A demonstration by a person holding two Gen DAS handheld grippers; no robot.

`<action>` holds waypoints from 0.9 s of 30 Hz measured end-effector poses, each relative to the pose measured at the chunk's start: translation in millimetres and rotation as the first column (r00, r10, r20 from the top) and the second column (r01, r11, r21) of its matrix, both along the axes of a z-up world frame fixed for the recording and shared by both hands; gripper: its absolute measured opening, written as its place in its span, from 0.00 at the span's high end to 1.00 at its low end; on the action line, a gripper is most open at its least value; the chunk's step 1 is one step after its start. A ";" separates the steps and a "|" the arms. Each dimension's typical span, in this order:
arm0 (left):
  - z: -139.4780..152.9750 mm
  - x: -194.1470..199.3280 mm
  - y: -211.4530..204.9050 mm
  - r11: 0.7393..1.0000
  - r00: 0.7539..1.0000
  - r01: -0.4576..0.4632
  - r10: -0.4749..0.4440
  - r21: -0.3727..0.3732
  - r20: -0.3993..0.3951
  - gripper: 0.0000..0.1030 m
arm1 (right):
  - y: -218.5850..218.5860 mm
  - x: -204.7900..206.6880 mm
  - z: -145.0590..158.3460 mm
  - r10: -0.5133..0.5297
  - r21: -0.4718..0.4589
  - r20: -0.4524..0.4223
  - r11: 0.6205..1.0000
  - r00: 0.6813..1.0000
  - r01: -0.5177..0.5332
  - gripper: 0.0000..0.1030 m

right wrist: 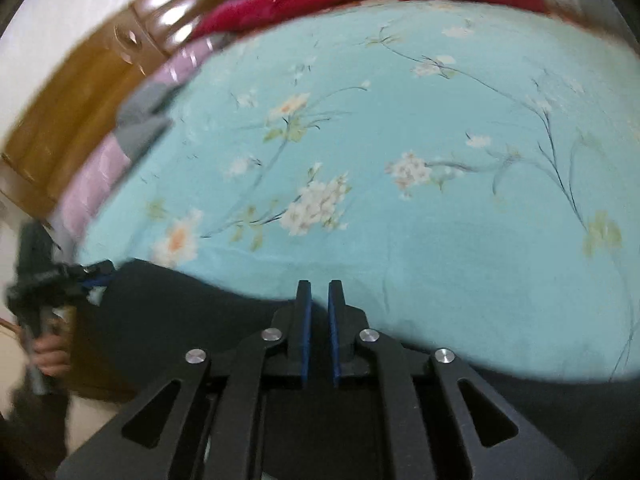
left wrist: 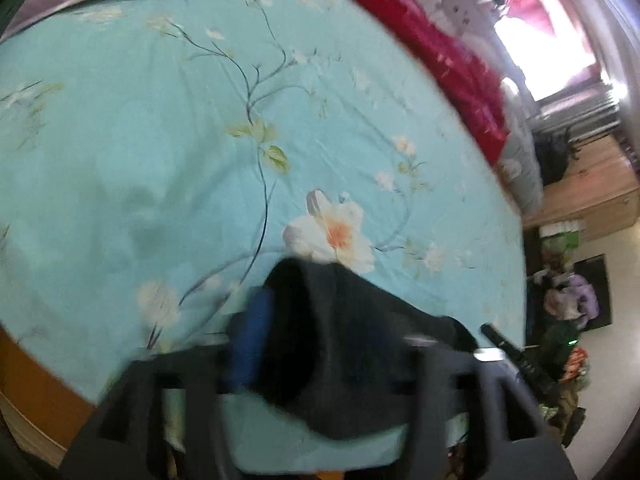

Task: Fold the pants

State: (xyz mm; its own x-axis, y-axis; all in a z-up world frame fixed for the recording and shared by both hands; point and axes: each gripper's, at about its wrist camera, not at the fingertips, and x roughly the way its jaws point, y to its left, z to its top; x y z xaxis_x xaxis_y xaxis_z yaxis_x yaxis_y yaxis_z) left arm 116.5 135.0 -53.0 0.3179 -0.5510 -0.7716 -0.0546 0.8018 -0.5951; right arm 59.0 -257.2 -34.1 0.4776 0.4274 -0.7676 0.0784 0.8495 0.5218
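Where the pants (right wrist: 168,304) lay along the near edge of the bed, they were dark, soft and rumpled, bunched over the smooth turquoise flowered sheet (right wrist: 400,128), with a glossy red blanket (left wrist: 448,56) behind. The left gripper (left wrist: 320,344) clenched a thick fold of the pants, while the right gripper (right wrist: 319,300) stood nearly closed, its blue pads (right wrist: 307,332) apparently pinching the pants' edge

Soft daylight, blown-out window (left wrist: 532,52); motion blur, fisheye-bent edges.
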 end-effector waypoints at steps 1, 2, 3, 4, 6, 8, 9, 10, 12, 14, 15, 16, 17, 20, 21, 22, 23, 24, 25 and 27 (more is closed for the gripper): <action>4.1 -13.5 3.7 1.000 1.000 0.004 -0.004 -0.026 0.003 0.29 | -0.5 -6.9 0.5 -0.004 0.023 -0.005 1.000 1.000 0.004 0.65; 4.5 -21.3 3.6 0.999 1.000 0.015 -0.015 -0.042 0.003 0.29 | -0.3 -17.7 -0.7 -0.012 0.037 -0.013 0.999 1.000 0.012 0.51; 3.0 -33.2 0.6 0.997 0.999 0.038 -0.039 -0.065 -0.006 0.28 | -0.5 -29.7 -2.9 -0.022 0.052 -0.019 0.998 1.000 0.023 0.31; 0.9 -41.3 -3.8 0.996 0.999 0.044 -0.046 -0.078 -0.016 0.28 | -0.8 -44.1 -5.9 -0.039 0.072 -0.010 0.997 0.999 0.040 0.30; -12.7 -48.2 -16.5 0.993 0.997 0.051 -0.056 -0.108 -0.045 0.28 | -1.7 -61.8 -13.5 -0.048 0.103 -0.003 0.993 0.999 0.048 0.30; -27.9 -45.6 -25.8 0.994 0.993 0.049 -0.059 -0.094 -0.104 0.42 | 0.2 -72.8 -21.8 -0.074 0.122 -0.013 0.990 0.997 0.075 0.30; -34.1 -42.2 -32.2 0.993 0.989 0.050 -0.064 -0.106 -0.132 0.58 | 0.6 -75.9 -26.0 -0.083 0.126 -0.024 0.988 0.996 0.085 0.30; -34.1 -40.0 -37.0 0.992 0.988 0.058 -0.074 -0.114 -0.135 0.84 | 0.0 -77.4 -28.6 -0.092 0.126 -0.037 0.987 0.995 0.096 0.30; -23.2 -36.6 -45.3 0.999 0.997 0.052 -0.053 -0.016 -0.058 0.83 | -1.1 -85.2 -22.4 -0.095 0.144 0.004 0.985 0.995 0.094 0.30; -24.6 -36.2 -54.0 0.990 0.999 0.050 -0.050 0.129 -0.002 0.76 | 6.9 -91.6 -21.7 -0.082 0.107 0.040 0.991 0.996 0.077 0.30; -39.2 -34.9 -61.4 0.975 0.997 0.071 -0.062 0.211 -0.052 0.75 | 9.6 -93.1 -26.0 -0.065 0.090 0.024 0.994 0.998 0.063 0.30; -47.8 -35.9 -63.4 0.972 0.994 0.086 -0.069 0.219 -0.087 0.76 | 15.5 -91.0 -43.6 -0.048 0.052 -0.052 0.997 0.998 0.051 0.31; -49.0 -39.3 -62.7 0.974 0.995 0.080 -0.064 0.211 -0.080 0.76 | 16.3 -91.0 -49.7 -0.052 0.050 -0.067 0.997 0.996 0.055 0.31; -27.6 -52.1 -55.7 0.977 0.996 0.092 -0.089 0.194 -0.025 0.73 | 7.6 -97.1 -38.3 -0.109 0.107 -0.027 0.988 0.994 0.111 0.31; -18.0 -57.3 -52.6 0.974 0.994 0.112 -0.113 0.196 -0.004 0.72 | -2.5 -101.5 -32.2 -0.139 0.125 -0.009 0.982 0.990 0.139 0.31; -6.6 -62.3 -51.3 0.966 0.987 0.151 -0.158 0.210 0.020 0.68 | -21.1 -111.2 -24.0 -0.203 0.127 0.024 0.972 0.979 0.198 0.31; 4.3 -66.7 -51.4 0.956 0.979 0.183 -0.197 0.230 0.041 0.64 | -34.5 -118.9 -20.6 -0.248 0.124 0.036 0.962 0.968 0.242 0.31; 15.4 -69.6 -50.4 0.948 0.973 0.198 -0.220 0.251 0.065 0.62 | -54.8 -130.5 -17.8 -0.318 0.121 0.043 0.942 0.947 0.311 0.31; 28.5 -74.4 -52.1 0.939 0.965 0.207 -0.242 0.274 0.101 0.59 | -78.7 -147.8 -16.4 -0.404 0.120 0.045 0.910 0.914 0.397 0.31; 52.6 -78.8 -57.9 0.926 0.945 0.220 -0.280 0.308 0.167 0.42 | -121.3 -185.1 -17.3 -0.554 0.117 0.042 0.830 0.832 0.546 0.31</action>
State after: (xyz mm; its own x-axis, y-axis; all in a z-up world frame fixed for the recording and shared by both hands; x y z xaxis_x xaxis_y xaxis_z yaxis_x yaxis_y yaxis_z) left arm 37.7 77.1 -0.4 0.3653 -0.4024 -0.8394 0.2678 0.9090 -0.3193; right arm -126.1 -378.5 -51.4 0.7071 0.1469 -0.6916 0.4771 0.6228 0.6201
